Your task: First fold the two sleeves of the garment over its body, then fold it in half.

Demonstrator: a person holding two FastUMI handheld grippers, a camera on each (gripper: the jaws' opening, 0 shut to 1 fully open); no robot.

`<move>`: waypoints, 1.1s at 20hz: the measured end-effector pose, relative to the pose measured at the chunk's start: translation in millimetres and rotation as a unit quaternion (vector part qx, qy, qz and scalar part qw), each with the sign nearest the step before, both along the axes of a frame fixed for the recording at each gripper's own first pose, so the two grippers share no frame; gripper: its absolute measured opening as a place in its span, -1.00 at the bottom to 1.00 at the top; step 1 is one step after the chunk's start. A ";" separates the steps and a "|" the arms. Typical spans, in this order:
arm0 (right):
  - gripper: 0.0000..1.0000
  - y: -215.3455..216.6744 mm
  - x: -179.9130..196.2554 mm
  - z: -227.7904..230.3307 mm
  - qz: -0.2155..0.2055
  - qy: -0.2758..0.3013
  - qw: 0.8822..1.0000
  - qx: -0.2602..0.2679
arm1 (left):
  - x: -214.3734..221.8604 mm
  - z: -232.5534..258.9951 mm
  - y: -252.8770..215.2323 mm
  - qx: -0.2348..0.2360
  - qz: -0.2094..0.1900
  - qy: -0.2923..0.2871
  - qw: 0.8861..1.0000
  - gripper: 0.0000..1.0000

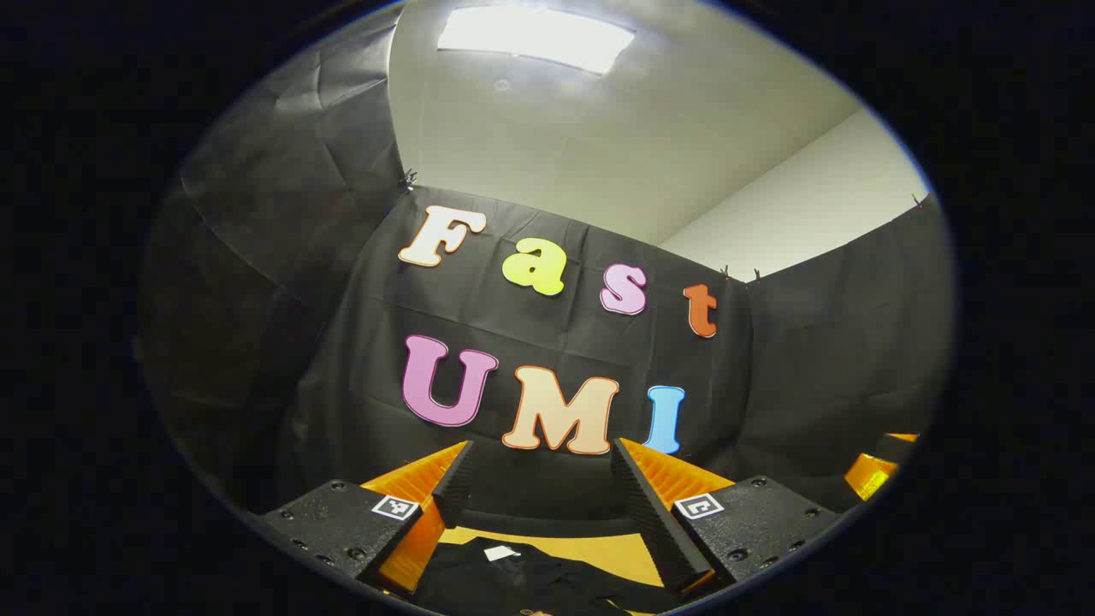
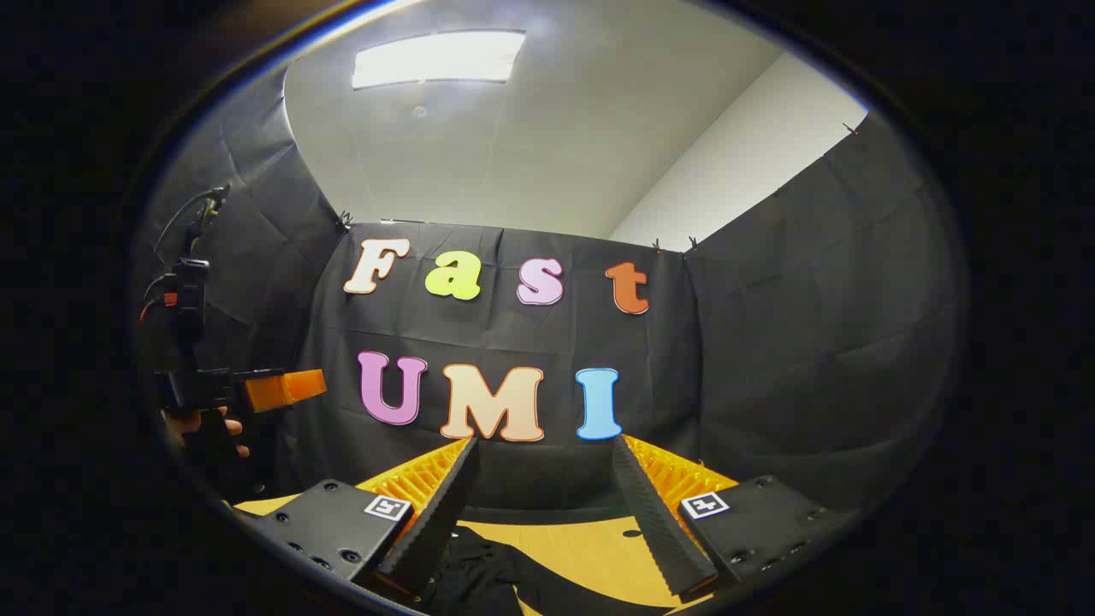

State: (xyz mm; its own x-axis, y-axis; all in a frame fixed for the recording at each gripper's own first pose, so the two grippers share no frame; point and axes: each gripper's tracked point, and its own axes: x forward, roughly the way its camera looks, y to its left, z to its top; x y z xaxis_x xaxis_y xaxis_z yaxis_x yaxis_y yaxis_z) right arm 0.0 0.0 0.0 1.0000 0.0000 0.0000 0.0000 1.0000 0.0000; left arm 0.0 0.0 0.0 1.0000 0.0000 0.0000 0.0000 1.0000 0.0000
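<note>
A black cloth wall (image 1: 530, 342) backed the wooden table (image 2: 590, 556), with a ceiling light (image 1: 535, 36) overhead. The dark garment (image 1: 530, 577) lay on the table just below both grippers. The left gripper (image 1: 541, 496) and right gripper (image 2: 543, 496) hung above it, fingers spread, holding nothing. Coming down so level, a finger might miss a sleeve or bunch the cloth. Nothing blocked the way.
</note>
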 end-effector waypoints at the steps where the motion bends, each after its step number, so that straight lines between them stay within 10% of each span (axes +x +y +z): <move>1: 0.96 0.6 1.9 0.1 0.000 0.000 1.000 0.004 | -2.3 1.5 2.4 0.000 0.001 -0.002 1.000 0.83; 22: 0.99 70.2 37.0 -18.1 0.022 0.002 1.000 0.013 | -10.9 -9.4 95.5 0.034 0.031 0.020 0.999 0.83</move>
